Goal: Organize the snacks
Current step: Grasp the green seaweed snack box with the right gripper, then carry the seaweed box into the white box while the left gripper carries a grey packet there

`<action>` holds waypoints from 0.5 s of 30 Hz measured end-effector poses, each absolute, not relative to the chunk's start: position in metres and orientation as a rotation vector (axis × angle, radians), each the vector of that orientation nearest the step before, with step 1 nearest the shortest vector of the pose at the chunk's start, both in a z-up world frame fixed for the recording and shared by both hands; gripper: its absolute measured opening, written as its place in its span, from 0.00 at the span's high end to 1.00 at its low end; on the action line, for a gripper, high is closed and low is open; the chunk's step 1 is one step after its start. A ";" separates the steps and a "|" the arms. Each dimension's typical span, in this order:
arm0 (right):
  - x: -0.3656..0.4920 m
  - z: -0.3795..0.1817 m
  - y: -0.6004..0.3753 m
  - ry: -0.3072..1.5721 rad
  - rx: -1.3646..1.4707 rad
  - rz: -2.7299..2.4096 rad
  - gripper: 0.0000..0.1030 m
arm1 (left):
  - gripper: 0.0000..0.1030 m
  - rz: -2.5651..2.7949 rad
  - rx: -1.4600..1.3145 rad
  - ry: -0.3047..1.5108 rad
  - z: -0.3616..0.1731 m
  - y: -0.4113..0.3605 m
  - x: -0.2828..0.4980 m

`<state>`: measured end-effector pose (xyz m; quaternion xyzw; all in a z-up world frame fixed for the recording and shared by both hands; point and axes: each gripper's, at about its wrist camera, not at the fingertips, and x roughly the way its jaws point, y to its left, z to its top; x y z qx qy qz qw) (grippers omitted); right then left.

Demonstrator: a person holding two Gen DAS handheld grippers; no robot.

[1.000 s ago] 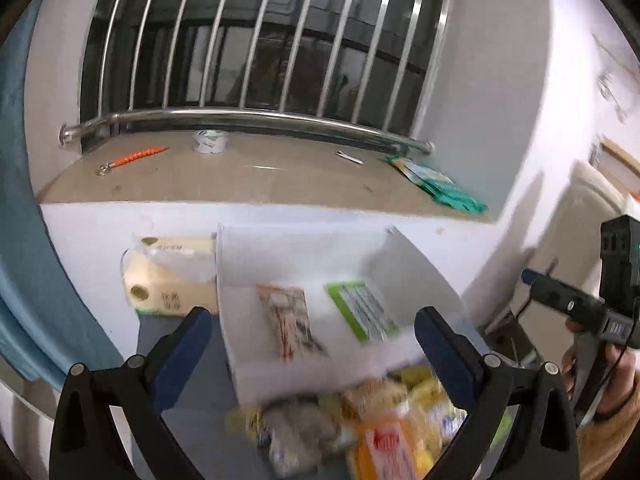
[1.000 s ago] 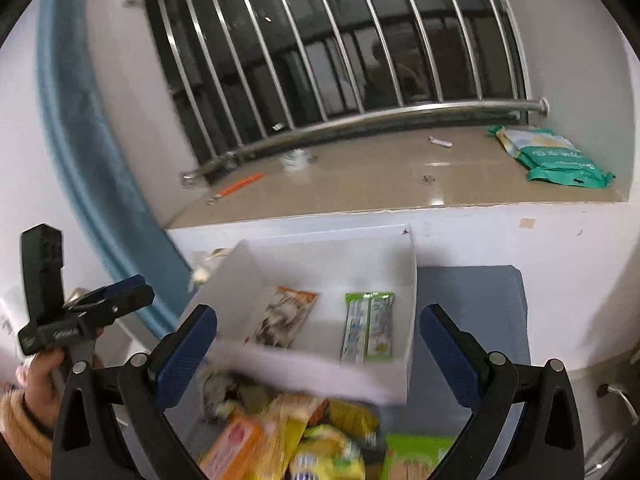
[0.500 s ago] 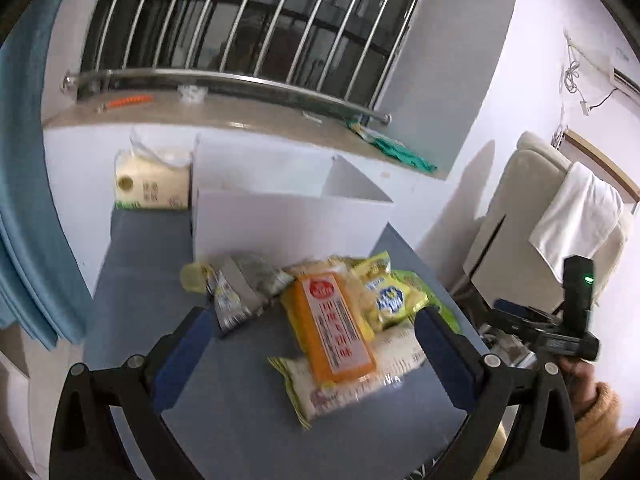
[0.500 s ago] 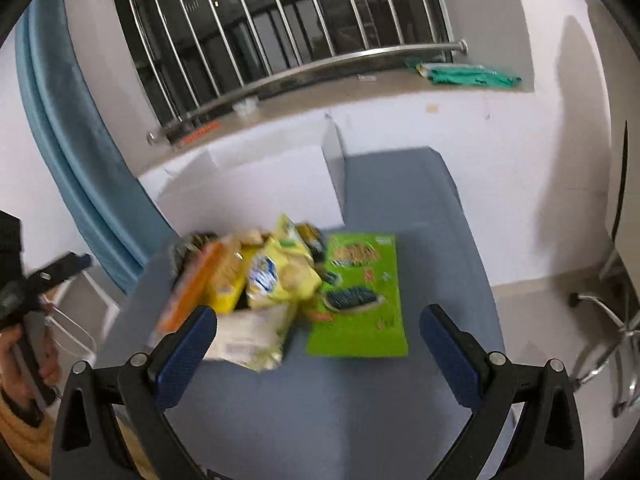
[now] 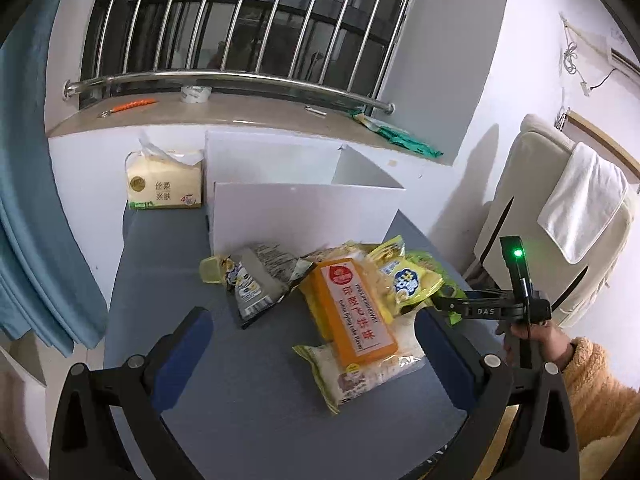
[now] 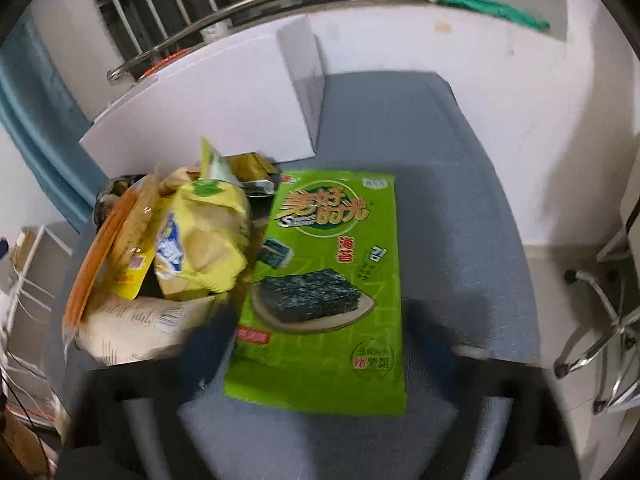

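A heap of snack packs lies on the grey-blue table [image 5: 168,272] in front of a white open box [image 5: 304,220]. On top is an orange pack [image 5: 356,312], with a yellow pack [image 5: 404,280], a dark silvery pack [image 5: 256,284] and a pale pack [image 5: 360,376] around it. My left gripper [image 5: 312,316] hangs open above the heap and holds nothing. A flat green seaweed pack [image 6: 328,280] lies to the right of the heap. My right gripper [image 6: 320,344], blurred, straddles its near end with its jaws closing. In the left wrist view the right gripper [image 5: 444,304] reaches in from the right.
A tissue pack [image 5: 164,184] stands left of the box. Behind is a window sill with a tape roll [image 5: 195,94] and a green packet [image 5: 404,140]. A blue curtain [image 5: 28,200] hangs on the left. A chair with a towel [image 5: 580,200] stands on the right.
Both grippers pulled back from over the box to the heap. The right gripper then dropped onto the green seaweed pack and its fingers came closer together. The left has held still lately.
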<state>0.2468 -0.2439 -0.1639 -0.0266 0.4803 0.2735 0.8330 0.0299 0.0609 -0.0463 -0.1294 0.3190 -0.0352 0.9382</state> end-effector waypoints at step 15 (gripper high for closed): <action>0.187 -0.093 -0.306 0.812 0.104 0.586 0.30 | 0.00 0.012 -0.493 0.862 -0.105 0.103 0.123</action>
